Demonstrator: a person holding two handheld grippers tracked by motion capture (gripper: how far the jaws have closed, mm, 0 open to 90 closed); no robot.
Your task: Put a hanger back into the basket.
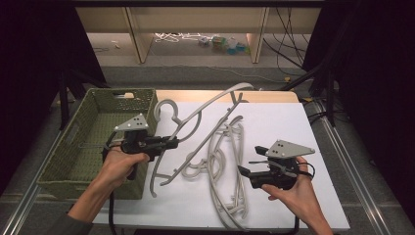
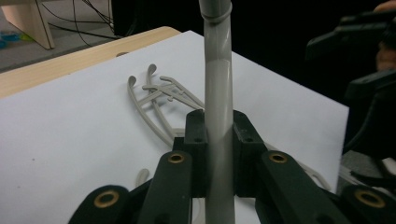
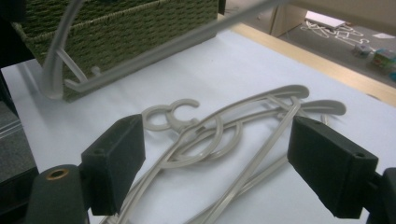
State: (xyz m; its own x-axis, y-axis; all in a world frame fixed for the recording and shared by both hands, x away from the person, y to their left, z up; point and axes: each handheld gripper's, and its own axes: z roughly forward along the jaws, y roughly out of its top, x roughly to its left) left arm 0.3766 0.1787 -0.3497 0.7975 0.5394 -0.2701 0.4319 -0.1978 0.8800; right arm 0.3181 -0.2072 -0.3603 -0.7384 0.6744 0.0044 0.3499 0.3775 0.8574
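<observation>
Bench (image 1: 274,122): white sheet over a pale wood top, smooth and matte, light wood showing at the far edge.

Basket (image 1: 100,105): green woven, rectangular, open top with a slot handle in the far wall, sitting at the left edge of the bench. Coarse weave; inside looks bare apart from a thin rod-like shape I cannot identify.

Pile (image 1: 226,161): several grey plastic hangers tangled on the sheet between the two hands, hooks interlocked, arms thin and curved, some with small notches. Smooth moulded plastic, likely light and slippery, liable to drag its neighbours when one is pulled.

Lifted hanger (image 1: 195,122): same grey plastic, raised off the sheet just right of the basket, hook near the basket's far corner, one long arm reaching toward the far edge of the bench. Left gripper (image 1: 169,143) fingers are clenched on its bar; in the left gripper view the round bar (image 2: 218,112) runs upright between the pads.

Right gripper (image 1: 244,171): fingers spread apart, nothing between them, poised just above the pile. The right gripper view looks down on two overlapping hooks (image 3: 173,116).

Step in hand, as I judge it: moving hangers from pile to basket, one lifted, a second being lined up.

Next move calls for: swinging the lifted hanger over the basket rim and releasing; right fingers descending onto a single bar, not two.
</observation>
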